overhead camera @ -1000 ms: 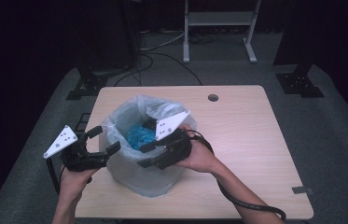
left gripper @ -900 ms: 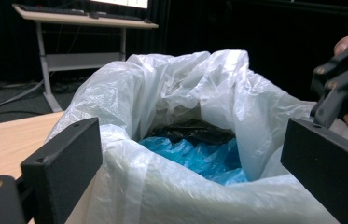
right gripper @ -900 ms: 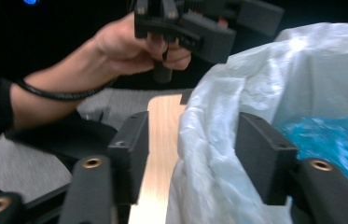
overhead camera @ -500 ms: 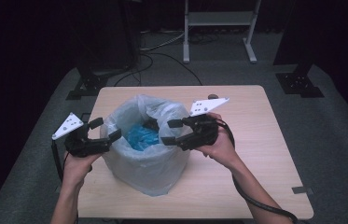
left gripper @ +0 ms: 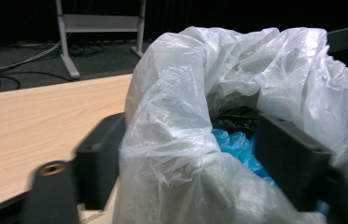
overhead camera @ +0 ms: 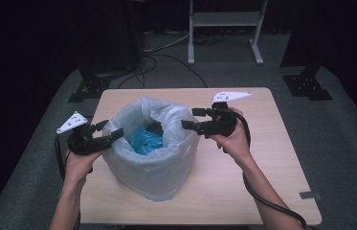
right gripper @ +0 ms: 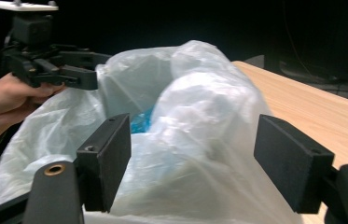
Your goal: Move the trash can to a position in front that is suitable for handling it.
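The translucent white plastic bag [overhead camera: 153,158] stands in the near-middle of the pale wooden worktop [overhead camera: 272,158]; its film is thin, crumpled and glossy, with a wavy open rim. Inside lies something bright blue [overhead camera: 145,140], also wrinkled, and a dark item I cannot identify. The left claw [overhead camera: 111,133] sits at the bag's left rim; its jaws have just been closing, with a fold of film between them, but they look not yet pressed on it. The right claw [overhead camera: 193,120] is at the right rim, jaws just opened wide, film between them, not gripped. The right and far worktop parts are free up to the rounded edges.
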Available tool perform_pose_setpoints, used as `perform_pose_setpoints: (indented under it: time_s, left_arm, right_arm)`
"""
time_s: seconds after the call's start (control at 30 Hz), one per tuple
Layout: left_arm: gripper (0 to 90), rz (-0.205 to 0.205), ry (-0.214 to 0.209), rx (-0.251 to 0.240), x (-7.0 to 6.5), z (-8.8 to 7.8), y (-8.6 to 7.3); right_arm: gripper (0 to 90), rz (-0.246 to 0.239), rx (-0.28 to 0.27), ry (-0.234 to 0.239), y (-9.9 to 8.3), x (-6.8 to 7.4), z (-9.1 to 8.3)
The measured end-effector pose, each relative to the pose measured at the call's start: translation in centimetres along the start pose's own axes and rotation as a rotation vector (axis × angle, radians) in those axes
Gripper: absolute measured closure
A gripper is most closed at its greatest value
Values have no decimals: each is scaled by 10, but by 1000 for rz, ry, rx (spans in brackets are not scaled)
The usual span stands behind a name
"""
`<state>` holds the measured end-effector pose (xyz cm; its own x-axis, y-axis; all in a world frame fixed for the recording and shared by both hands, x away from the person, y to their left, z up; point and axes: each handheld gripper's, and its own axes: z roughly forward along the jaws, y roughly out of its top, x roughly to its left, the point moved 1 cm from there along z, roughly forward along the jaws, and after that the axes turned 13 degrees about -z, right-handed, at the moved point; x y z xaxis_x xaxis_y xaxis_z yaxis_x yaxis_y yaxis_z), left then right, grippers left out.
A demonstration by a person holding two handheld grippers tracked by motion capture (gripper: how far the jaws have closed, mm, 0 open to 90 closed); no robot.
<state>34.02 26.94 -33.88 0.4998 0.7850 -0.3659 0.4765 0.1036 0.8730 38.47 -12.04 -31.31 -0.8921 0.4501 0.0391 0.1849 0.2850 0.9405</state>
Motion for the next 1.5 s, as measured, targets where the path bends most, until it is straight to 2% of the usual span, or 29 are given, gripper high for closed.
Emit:
perform_pose_setpoints:
  time_s: [0.2,0.3,0.43,0.57,0.67,0.9,0.93,0.97,1.07,1.1,1.2,1.3,1.33,1.37,1.5]
  left_arm:
    - [497,33,10,-3,-1,-2,3]
    - [607,57,25,-21,-3,-4,4]
    - [716,76,44,-27,-3,-7,6]
    - [795,86,40,-39,-3,-11,7]
    - [842,95,33,-38,-4,-12,7]
    - [878,104,3,-53,-7,-15,9]
    - [879,104,3,-53,-7,-15,9]
    - [879,94,-8,-60,-7,-16,9]
    - [881,91,-19,-66,-8,-16,10]
    - [881,86,-32,-71,-9,-17,11]
    - [882,76,-51,-79,-11,-17,13]
    - [882,67,-72,-89,-13,-17,14]
    - [883,67,-72,-89,-13,-17,14]
    - [883,65,-81,-91,-14,-17,15]
    - [885,56,-99,-94,-16,-16,16]
  right_arm:
    - [263,31,18,-15,-2,-8,5]
    - [262,40,27,-19,-2,-11,8]
    - [262,49,34,-16,-2,-13,11]
    - [264,48,50,-9,0,-12,16]
    - [306,40,64,-6,2,-11,20]
    - [471,-16,117,-38,7,-4,28]
    - [471,-16,117,-38,7,-4,28]
    - [526,-27,129,-50,9,-3,30]
    - [575,-36,136,-65,11,-2,31]
    - [634,-41,136,-76,12,-1,32]
    - [711,-43,145,-105,15,-1,34]
    - [794,-26,135,-112,17,-2,34]
    - [794,-26,135,-112,17,-2,34]
    - [848,0,139,-103,19,-2,35]
    - [885,21,143,-81,22,-2,38]
